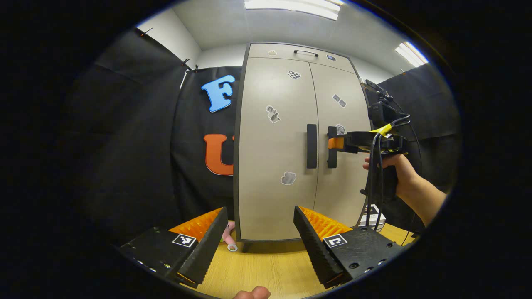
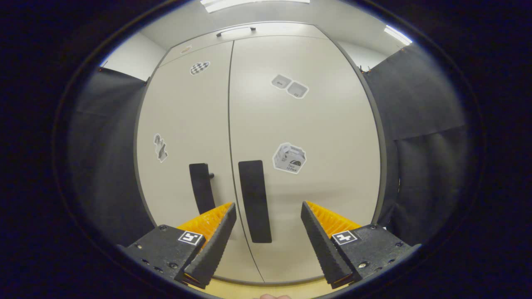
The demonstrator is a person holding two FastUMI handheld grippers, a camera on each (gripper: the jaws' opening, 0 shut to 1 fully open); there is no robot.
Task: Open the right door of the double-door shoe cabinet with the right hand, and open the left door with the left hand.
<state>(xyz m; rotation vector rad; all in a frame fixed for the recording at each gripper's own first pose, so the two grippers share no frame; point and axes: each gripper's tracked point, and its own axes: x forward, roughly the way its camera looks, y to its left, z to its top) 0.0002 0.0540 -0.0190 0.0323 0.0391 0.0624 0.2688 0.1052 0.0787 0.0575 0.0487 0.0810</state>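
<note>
The beige shoe cabinet (image 1: 274,166) stands upright with both doors shut. Its left door handle (image 1: 311,146) and right door handle (image 1: 332,147) are dark vertical bars either side of the middle seam. In the left gripper view, my right gripper (image 1: 333,143), held by a hand (image 1: 395,170), reaches the right handle at its upper part. In the right gripper view, the right door handle (image 2: 254,201) stands between the open fingers of my right gripper (image 2: 268,236), nearer the left finger; neither finger presses on it. The left door handle (image 2: 201,187) is beside it. My left gripper (image 1: 259,236) is open, well back from the cabinet.
The cabinet stands on a wooden surface (image 1: 266,265). A small pink object (image 1: 227,234) lies at its front left foot, and white boxes (image 1: 373,216) sit at its right side. A top drawer with a handle (image 1: 306,52) is above the doors. Black cloth walls flank it.
</note>
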